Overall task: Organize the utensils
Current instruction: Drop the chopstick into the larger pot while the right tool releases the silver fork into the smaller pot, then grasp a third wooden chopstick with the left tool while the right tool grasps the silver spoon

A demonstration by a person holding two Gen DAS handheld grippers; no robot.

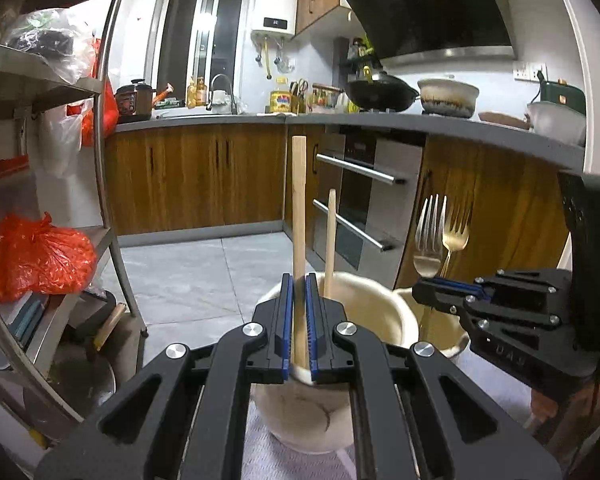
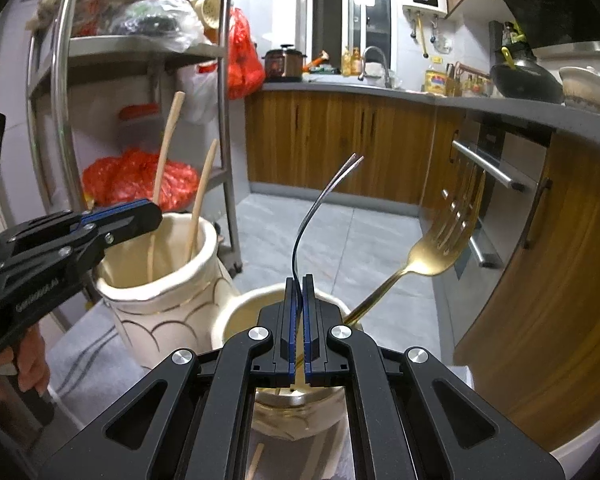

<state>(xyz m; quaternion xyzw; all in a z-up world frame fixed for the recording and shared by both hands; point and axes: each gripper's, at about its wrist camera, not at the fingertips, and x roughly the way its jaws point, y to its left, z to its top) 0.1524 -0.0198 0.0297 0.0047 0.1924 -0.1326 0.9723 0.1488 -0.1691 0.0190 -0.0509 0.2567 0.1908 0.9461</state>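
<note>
Your left tongs (image 1: pixel 298 328) clamp a wooden stick (image 1: pixel 299 200) over the tall jar (image 1: pixel 384 300); right tongs (image 2: pixel 299 320) clamp a silver fork (image 2: pixel 320 200) over the short jar (image 2: pixel 236 312). Lower, release both.

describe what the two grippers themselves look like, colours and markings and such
Both are matte black linkage frames with triangular cutouts and round silver pivot bolts. The left gripper and right gripper each end in two narrow fingers lined with ridged blue pads. Faint embossed lettering marks the side plates, unreadable. A bare hand grips the left handle.
</note>
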